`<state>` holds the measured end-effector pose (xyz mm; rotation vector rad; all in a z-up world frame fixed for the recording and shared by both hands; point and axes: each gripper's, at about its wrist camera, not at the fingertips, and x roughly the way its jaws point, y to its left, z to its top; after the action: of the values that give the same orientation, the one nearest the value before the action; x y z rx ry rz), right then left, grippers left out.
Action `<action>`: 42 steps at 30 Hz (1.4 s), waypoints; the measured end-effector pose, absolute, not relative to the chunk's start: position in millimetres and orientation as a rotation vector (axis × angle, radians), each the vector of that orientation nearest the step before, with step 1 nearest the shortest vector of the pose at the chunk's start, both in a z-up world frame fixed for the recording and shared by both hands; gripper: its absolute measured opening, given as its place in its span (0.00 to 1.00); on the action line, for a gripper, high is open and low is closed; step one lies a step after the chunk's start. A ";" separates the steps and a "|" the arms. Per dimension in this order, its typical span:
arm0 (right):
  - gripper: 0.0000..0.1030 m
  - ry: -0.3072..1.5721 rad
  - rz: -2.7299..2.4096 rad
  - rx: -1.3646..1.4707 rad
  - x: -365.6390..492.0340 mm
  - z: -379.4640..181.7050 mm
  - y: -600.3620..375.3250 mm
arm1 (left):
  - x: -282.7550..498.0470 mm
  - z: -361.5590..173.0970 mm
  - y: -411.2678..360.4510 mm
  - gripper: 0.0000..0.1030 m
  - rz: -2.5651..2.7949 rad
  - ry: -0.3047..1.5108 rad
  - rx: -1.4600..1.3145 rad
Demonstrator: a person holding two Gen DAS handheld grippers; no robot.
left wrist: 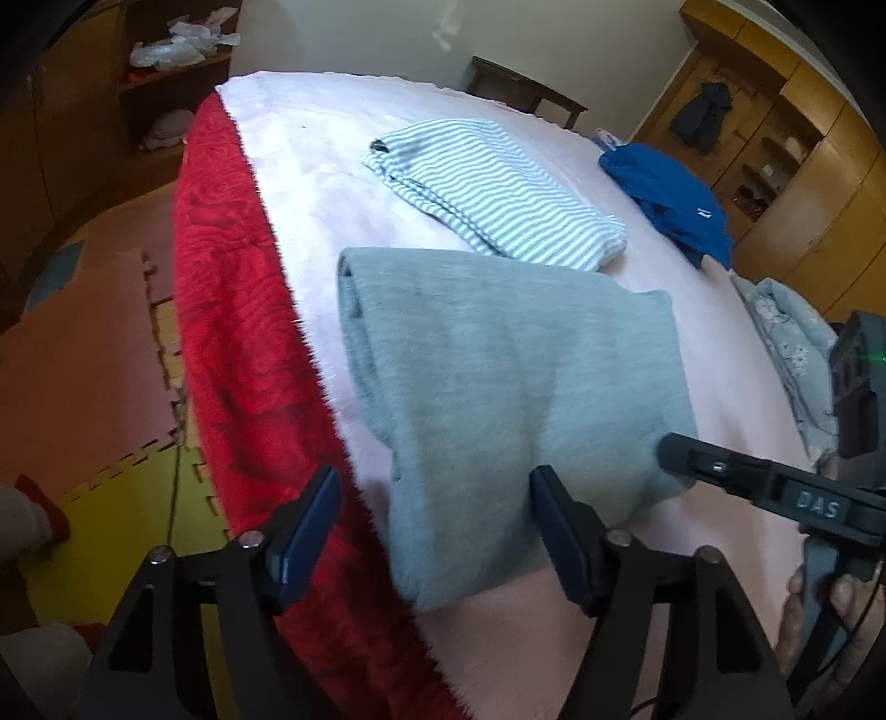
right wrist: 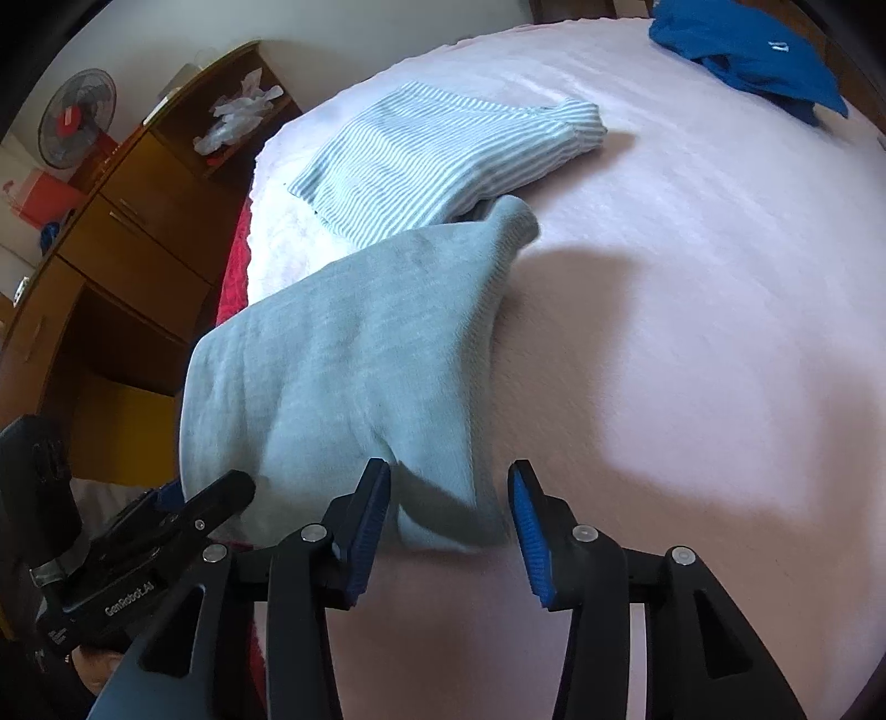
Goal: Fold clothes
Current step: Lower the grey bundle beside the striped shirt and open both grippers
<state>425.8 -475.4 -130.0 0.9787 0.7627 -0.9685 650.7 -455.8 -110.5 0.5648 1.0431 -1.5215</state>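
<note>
A folded grey garment (left wrist: pixel 498 360) lies near the bed's left edge, on the pale pink blanket (left wrist: pixel 310 166). My left gripper (left wrist: pixel 437 498) is open, and the garment's near end lies loose between its fingers. In the right wrist view the same grey garment (right wrist: pixel 343 360) has its near corner between the open fingers of my right gripper (right wrist: pixel 448 482); a gap shows at the right pad. The two grippers sit side by side at this near edge. Beyond it lies a folded blue-and-white striped garment (left wrist: pixel 493 188) (right wrist: pixel 437 149).
A crumpled blue garment (left wrist: pixel 670 199) (right wrist: pixel 747 50) lies at the bed's far right. A red blanket (left wrist: pixel 232 310) hangs over the left side. Pale floral bedding (left wrist: pixel 792 343) sits at the right. A wooden desk (right wrist: pixel 127 221) with a fan (right wrist: pixel 77 119) stands beside the bed, over foam floor mats (left wrist: pixel 99 387).
</note>
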 end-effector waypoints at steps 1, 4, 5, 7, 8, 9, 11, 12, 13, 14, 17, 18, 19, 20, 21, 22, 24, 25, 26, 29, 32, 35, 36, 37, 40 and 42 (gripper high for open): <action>0.44 0.756 -0.981 0.983 421.3 -127.7 -471.5 | 650.6 -108.9 -451.3 0.66 -1.510 1.032 0.571; 0.44 0.738 -1.018 0.991 408.2 -120.5 -458.2 | 645.4 -105.8 -440.1 0.66 -1.467 0.988 0.597; 0.44 0.733 -1.028 0.988 404.5 -117.9 -452.5 | 642.9 -104.8 -435.2 0.66 -1.446 0.974 0.610; 0.44 0.743 -1.047 0.962 402.8 -112.0 -440.3 | 638.4 -103.9 -424.2 0.66 -1.404 0.953 0.643; 0.44 0.757 -1.043 0.948 404.3 -109.7 -434.7 | 636.6 -104.4 -417.9 0.66 -1.383 0.948 0.664; 0.44 0.772 -1.038 0.933 406.0 -107.6 -429.1 | 634.9 -106.2 -414.4 0.66 -1.376 0.953 0.681; 0.44 0.802 -1.028 0.905 409.5 -103.3 -417.9 | 633.5 -110.5 -406.2 0.66 -1.363 0.973 0.699; 0.44 0.824 -1.021 0.884 413.3 -101.0 -412.0 | 633.5 -111.7 -402.9 0.66 -1.362 0.979 0.703; 0.44 0.845 -1.015 0.869 420.8 -101.7 -409.9 | 633.7 -112.6 -399.6 0.66 -1.362 0.984 0.707; 0.44 0.869 -1.009 0.854 428.3 -102.4 -406.8 | 633.6 -111.6 -397.8 0.66 -1.364 0.980 0.711; 0.44 0.927 -0.986 0.823 441.3 -106.0 -396.8 | 633.5 -106.6 -393.6 0.66 -1.378 0.962 0.712; 0.44 0.934 -0.981 0.823 443.5 -106.9 -395.9 | 633.4 -104.6 -393.9 0.66 -1.384 0.958 0.709; 0.44 0.940 -0.976 0.824 445.4 -107.7 -395.1 | 633.4 -102.5 -394.4 0.66 -1.388 0.956 0.705; 0.44 0.945 -0.972 0.825 447.3 -108.5 -394.3 | 633.5 -100.4 -394.9 0.66 -1.392 0.955 0.701; 0.44 0.951 -0.968 0.826 449.1 -109.3 -393.6 | 633.5 -98.3 -395.5 0.66 -1.396 0.954 0.697; 0.44 0.956 -0.963 0.827 451.0 -110.1 -392.8 | 633.3 -98.3 -395.1 0.66 -1.401 0.954 0.698; 0.44 0.964 -0.958 0.828 453.9 -110.9 -391.9 | 633.5 -99.9 -395.4 0.66 -1.400 0.955 0.705; 0.44 0.965 -0.958 0.826 454.9 -109.8 -391.5 | 633.8 -101.4 -396.2 0.66 -1.400 0.958 0.709; 0.44 0.961 -0.958 0.829 454.9 -109.8 -391.5 | 633.8 -102.3 -395.9 0.66 -1.400 0.962 0.711; 0.44 0.941 -0.954 0.857 453.8 -113.5 -392.3 | 633.6 -104.2 -394.6 0.66 -1.398 0.969 0.715; 0.44 0.937 -0.955 0.872 453.6 -117.4 -392.6 | 633.9 -104.2 -394.2 0.66 -1.398 0.968 0.715; 0.44 0.940 -0.948 0.879 454.2 -120.3 -392.9 | 634.4 -104.2 -394.2 0.66 -1.393 0.968 0.717; 0.44 0.938 -0.947 0.879 454.4 -120.5 -392.8 | 634.4 -104.2 -393.7 0.66 -1.392 0.966 0.717; 0.44 0.938 -0.946 0.879 454.6 -120.7 -392.8 | 634.0 -104.0 -393.3 0.66 -1.392 0.963 0.719; 0.44 0.938 -0.945 0.881 454.7 -122.0 -393.2 | 633.2 -104.8 -392.8 0.66 -1.392 0.964 0.724; 0.44 0.937 -0.941 0.883 454.2 -122.7 -393.3 | 633.0 -104.6 -393.0 0.66 -1.392 0.963 0.726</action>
<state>454.2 -393.3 -122.7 0.8830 0.9370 -0.9410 633.0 -393.0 -104.6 0.7262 0.9628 -1.3917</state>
